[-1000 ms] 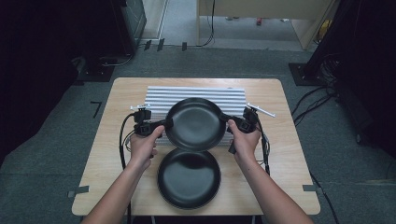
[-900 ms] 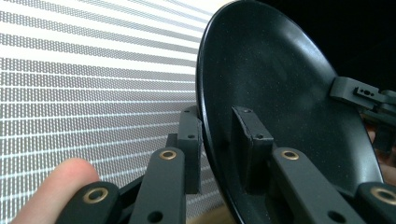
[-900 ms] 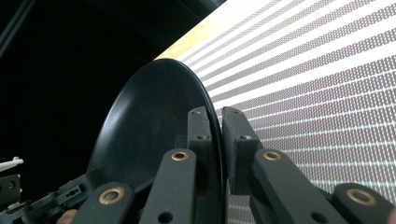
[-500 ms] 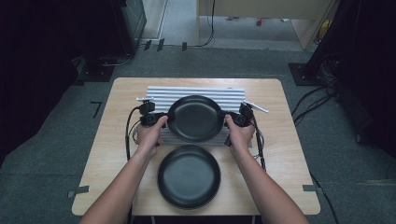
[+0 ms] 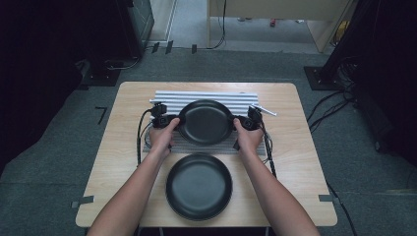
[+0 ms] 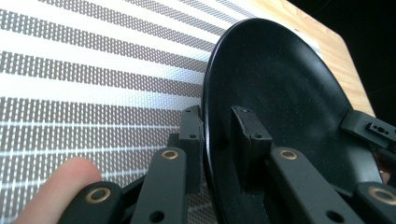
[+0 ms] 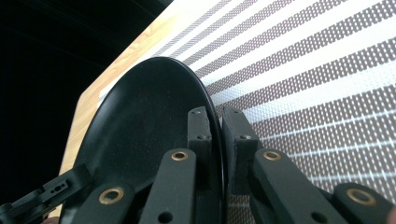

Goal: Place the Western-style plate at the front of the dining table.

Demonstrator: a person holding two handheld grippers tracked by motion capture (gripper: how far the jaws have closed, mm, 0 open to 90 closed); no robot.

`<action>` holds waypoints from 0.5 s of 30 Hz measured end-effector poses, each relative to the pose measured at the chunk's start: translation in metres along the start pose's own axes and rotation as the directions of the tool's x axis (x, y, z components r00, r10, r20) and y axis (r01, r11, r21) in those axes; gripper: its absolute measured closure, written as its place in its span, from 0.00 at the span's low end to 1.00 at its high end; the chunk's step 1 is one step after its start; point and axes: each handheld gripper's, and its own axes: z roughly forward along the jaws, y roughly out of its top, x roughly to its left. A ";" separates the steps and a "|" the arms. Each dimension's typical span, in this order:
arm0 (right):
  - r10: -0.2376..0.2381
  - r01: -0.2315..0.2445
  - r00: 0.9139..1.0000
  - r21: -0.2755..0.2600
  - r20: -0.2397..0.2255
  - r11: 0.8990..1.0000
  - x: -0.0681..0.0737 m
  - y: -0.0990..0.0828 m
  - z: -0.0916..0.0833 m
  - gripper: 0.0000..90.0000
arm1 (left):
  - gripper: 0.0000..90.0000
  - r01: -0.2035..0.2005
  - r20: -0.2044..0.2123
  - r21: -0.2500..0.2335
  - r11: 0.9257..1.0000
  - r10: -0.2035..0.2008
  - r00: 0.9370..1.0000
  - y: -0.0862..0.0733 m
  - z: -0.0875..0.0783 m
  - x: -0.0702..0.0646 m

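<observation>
— Held where? Carried how?

— Gripped at opposite rims, over the striped mat [image 5: 206, 97] at the far half of the wooden table [image 5: 305, 147]. Left gripper [image 5: 164, 120] clamped on the black plate [image 5: 205, 121] at its left edge, one jaw over the rim, one under; right gripper [image 5: 246, 122] pinched on the right edge likewise.

— Slippery? Heavy?

— Looked smooth and stiff, probably slick between narrow pads; likely breakable if dropped. Judged best taken by the rim from both sides, kept level.

— And round about?

— Second black plate [image 5: 198, 186] lying flat nearer the person, apart from the mat. Grey carpet [image 5: 59, 162] below, cables [image 5: 339, 105] at right, dark shapes either side.
</observation>
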 end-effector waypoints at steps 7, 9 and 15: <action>-0.003 0.003 1.000 -0.035 0.000 0.999 -0.002 -0.001 0.011 0.91 | 0.84 0.000 -0.016 0.006 1.000 0.000 1.000 0.005 0.007 0.005; -0.013 0.013 1.000 -0.032 0.018 0.999 -0.004 -0.001 0.015 0.91 | 0.84 0.003 -0.020 0.007 1.000 -0.003 1.000 0.005 0.009 0.004; -0.018 0.019 1.000 -0.033 0.024 0.999 -0.005 0.000 0.018 0.90 | 0.84 0.011 -0.018 0.015 1.000 -0.010 1.000 0.006 0.011 0.007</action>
